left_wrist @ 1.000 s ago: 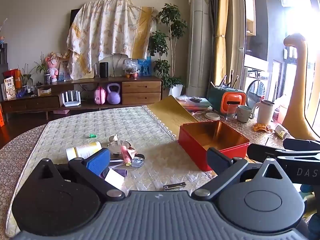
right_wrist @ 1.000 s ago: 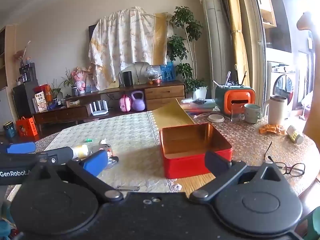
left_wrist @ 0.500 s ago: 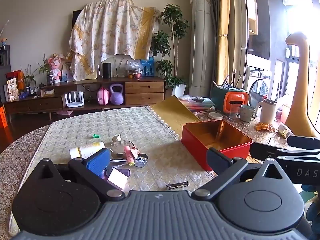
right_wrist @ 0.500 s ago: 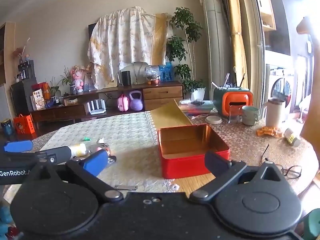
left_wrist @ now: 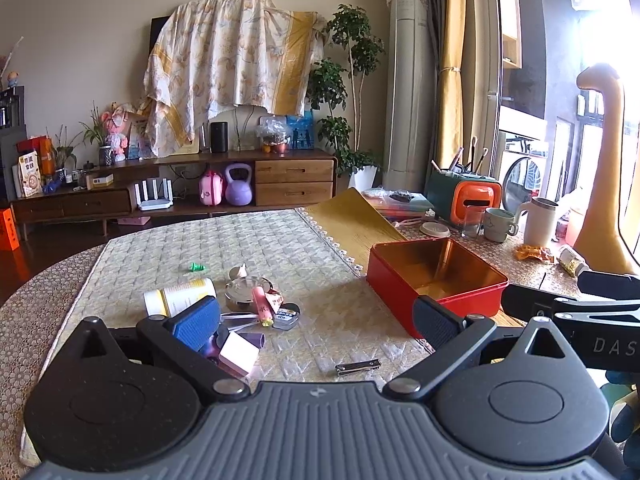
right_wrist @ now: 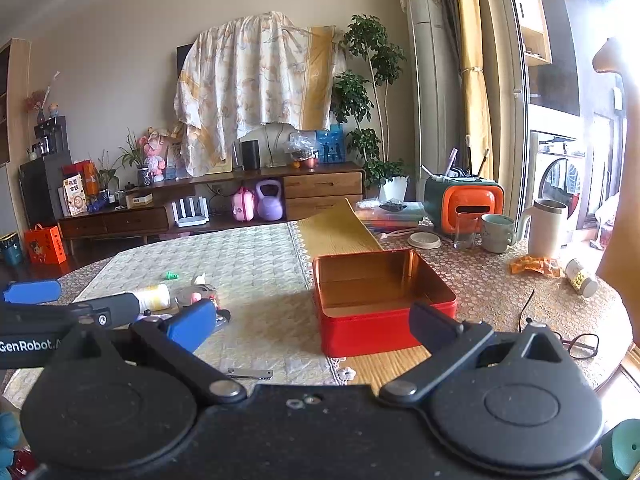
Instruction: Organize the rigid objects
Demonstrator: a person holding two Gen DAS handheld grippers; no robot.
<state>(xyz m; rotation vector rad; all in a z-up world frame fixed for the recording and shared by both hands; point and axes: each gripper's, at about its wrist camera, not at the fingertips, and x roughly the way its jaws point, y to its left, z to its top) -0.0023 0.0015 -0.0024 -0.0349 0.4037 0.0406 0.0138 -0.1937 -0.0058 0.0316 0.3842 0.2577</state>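
Note:
An empty red tin box (left_wrist: 434,280) stands open on the table, also in the right wrist view (right_wrist: 380,304). Left of it lies a pile of small items: a white and yellow bottle (left_wrist: 180,300), a round metal tin (left_wrist: 244,292), a pink tube (left_wrist: 261,307), a purple piece (left_wrist: 252,338) and a pink block (left_wrist: 239,354). A metal nail clipper (left_wrist: 357,367) lies alone near the front, also in the right wrist view (right_wrist: 250,373). My left gripper (left_wrist: 316,320) is open and empty above the pile's near edge. My right gripper (right_wrist: 308,324) is open and empty before the box.
A small green piece (left_wrist: 197,267) lies farther back on the cloth. Mugs (right_wrist: 496,232), a white jug (right_wrist: 548,232), an orange holder (right_wrist: 464,204), a small jar (right_wrist: 580,280) and glasses (right_wrist: 576,344) sit to the right. The table edge curves at right.
Both grippers have drawn back and up a little, so the table items sit slightly lower and farther in view. Nothing was taken hold of.

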